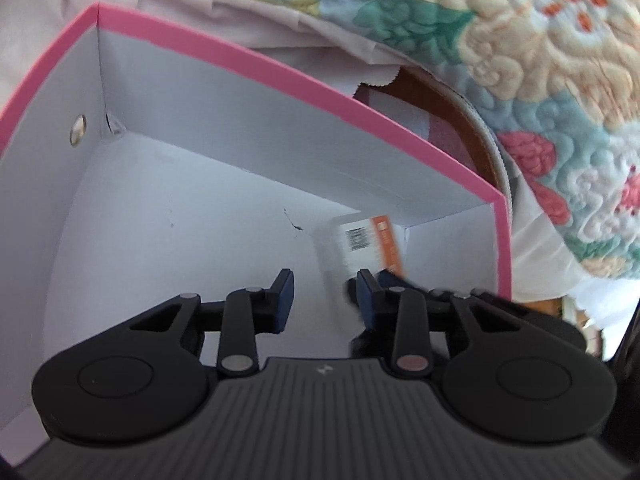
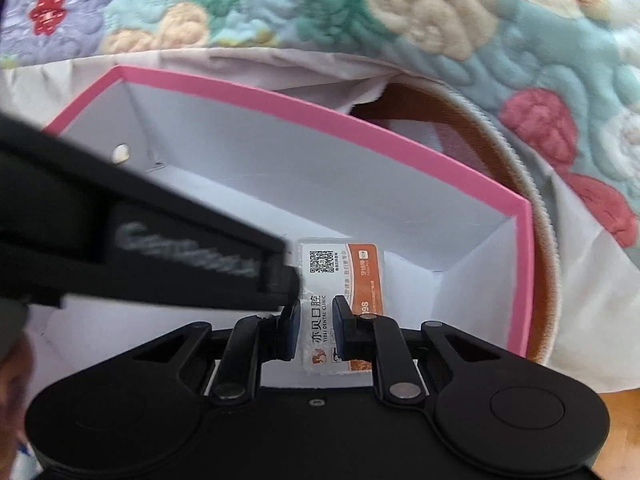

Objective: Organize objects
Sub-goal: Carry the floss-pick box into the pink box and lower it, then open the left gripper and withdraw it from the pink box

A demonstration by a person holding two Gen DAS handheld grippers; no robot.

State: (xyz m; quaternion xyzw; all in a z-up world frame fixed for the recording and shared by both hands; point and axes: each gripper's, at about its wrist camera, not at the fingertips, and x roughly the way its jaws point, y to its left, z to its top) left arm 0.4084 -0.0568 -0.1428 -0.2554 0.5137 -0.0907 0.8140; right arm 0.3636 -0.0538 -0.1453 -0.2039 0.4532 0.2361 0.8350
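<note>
Right, fingers first. The right gripper (image 2: 318, 328) has its fingers drawn in to a narrow gap and closed on the flat clear plastic packet with a white-and-orange printed label (image 2: 326, 264). The white strip of the label shows between the pads, and the orange part runs under the right-hand finger. The packet sticks out past the fingertips, QR code end forward.

The left gripper (image 1: 326, 298) has its fingers partly apart, with nothing between them, only bare box floor in the gap. In the right wrist view its black body reaches in from the left, and its tip is just beside the packet's left edge. Can't tell whether it touches.

Both grippers are inside the white cardboard box with a pink rim (image 2: 524, 280), pointing steeply down. The packet is low in the box, near the right wall, towards the far right corner. It's blurred in the left wrist view, so can't tell whether it lies flat on the floor. The floor around it is otherwise bare white card. A small round metal rivet (image 2: 120, 153) sits in the left wall.

Outside the box, crumpled pale sheet material (image 2: 320, 68) lies along the far side. Beside it at the right is a brown curved surface with a pale ribbed edge (image 2: 460, 128). A quilted floral cover in teal, cream and red (image 2: 440, 20) lies beyond.
</note>
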